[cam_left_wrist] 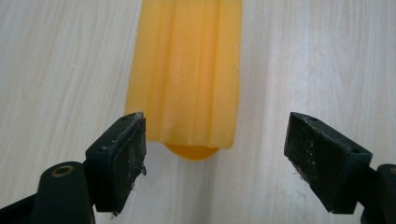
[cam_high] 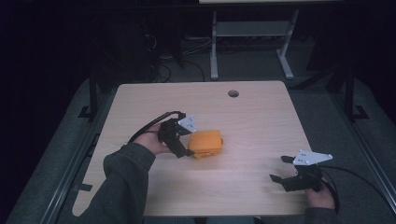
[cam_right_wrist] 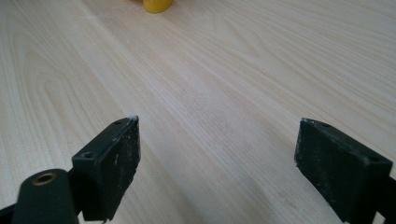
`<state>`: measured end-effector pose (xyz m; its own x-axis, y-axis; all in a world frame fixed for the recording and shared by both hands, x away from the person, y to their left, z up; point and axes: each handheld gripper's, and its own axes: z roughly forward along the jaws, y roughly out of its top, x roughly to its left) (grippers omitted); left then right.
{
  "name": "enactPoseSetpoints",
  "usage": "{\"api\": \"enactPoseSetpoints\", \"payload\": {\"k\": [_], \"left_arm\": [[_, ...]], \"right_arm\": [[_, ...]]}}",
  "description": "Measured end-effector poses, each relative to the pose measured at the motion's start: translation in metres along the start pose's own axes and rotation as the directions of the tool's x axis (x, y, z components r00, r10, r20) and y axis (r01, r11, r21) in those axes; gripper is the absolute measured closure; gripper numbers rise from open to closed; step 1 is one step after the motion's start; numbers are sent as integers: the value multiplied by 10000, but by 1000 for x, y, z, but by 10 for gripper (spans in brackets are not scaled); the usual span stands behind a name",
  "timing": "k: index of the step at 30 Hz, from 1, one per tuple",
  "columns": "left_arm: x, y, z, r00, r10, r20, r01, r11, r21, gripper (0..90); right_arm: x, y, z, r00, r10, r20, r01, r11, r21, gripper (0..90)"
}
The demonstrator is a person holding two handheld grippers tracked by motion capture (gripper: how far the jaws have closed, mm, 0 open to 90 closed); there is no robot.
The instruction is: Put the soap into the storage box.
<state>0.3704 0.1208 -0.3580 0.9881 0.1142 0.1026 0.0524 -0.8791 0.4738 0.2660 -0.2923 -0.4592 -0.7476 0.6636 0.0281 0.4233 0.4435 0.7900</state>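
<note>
An orange plastic block [cam_high: 206,143] lies near the middle of the wooden table [cam_high: 261,121]. My left gripper [cam_high: 185,138] is at its left side, open, with its jaws either side of the near end. In the left gripper view the ribbed orange block [cam_left_wrist: 186,74] stretches away between the open pads [cam_left_wrist: 122,158], and neither pad touches it. My right gripper [cam_high: 281,169] rests low near the table's front right corner, open and holding nothing. In the right gripper view a small piece of the orange block [cam_right_wrist: 157,5] shows at the top edge.
A round cable hole [cam_high: 233,93] sits near the table's far edge. Beyond the table stand a white desk frame [cam_high: 252,42] and loose cables on the dark floor. A dark rail [cam_high: 74,163] runs along the table's left side.
</note>
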Motion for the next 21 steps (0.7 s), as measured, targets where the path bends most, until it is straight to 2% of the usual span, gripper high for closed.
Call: {"api": "enactPoseSetpoints", "payload": {"k": [5,9,15,21], "left_arm": [[-4,-2,-3,10000,54,-28,-54,10000,36,199],[-8,-6,-6,10000,0,-71,-1,9999,-151,200],[-12,-13,-6,9999,-78,-104,78,10000,-3,200],[-13,-19,-9,9997,-245,-91,242,9992,-318,201]], "right_arm": [[0,0,0,10000,-10,-9,10,10000,71,137],[-1,-1,0,10000,14,22,-14,10000,78,137],[0,0,0,10000,35,59,-35,9999,117,137],[0,-1,1,9999,50,98,-52,9999,149,137]]}}
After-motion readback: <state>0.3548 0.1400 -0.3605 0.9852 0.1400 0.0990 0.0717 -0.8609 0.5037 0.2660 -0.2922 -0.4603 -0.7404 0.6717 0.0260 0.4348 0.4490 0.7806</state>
